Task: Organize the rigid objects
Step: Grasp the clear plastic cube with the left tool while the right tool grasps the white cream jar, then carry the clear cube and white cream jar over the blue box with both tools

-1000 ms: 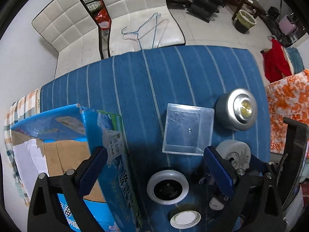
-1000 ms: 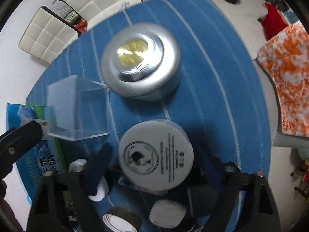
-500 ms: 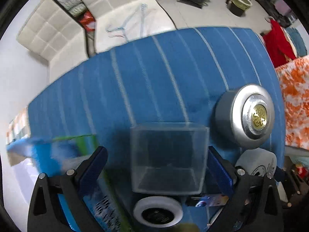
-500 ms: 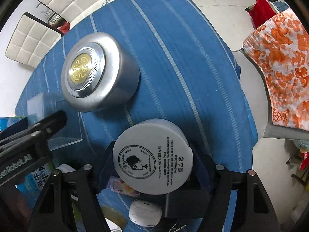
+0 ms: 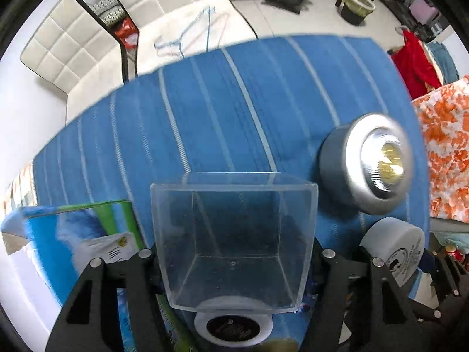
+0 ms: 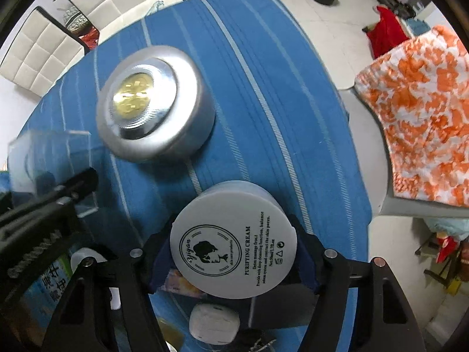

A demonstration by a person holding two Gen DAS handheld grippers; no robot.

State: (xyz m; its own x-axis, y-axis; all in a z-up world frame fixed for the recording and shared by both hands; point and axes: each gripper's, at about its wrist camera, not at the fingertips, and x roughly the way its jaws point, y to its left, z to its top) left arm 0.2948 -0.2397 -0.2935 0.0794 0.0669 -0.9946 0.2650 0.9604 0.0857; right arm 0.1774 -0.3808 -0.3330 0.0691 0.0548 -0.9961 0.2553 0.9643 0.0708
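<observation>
Left gripper (image 5: 234,264) jaws just closed on clear box (image 5: 234,234); smooth walls may slip. Right gripper (image 6: 233,252) clamps cream jar (image 6: 233,243); may bump near silver tin (image 6: 152,105).

Both wrist views look straight down, close over the striped blue table (image 5: 240,111). The left wrist view sits nearer the table's left edge, the right nearer its right edge; both share the silver tin (image 5: 366,167), the clear box (image 6: 52,161) and the white jar (image 6: 234,243).
</observation>
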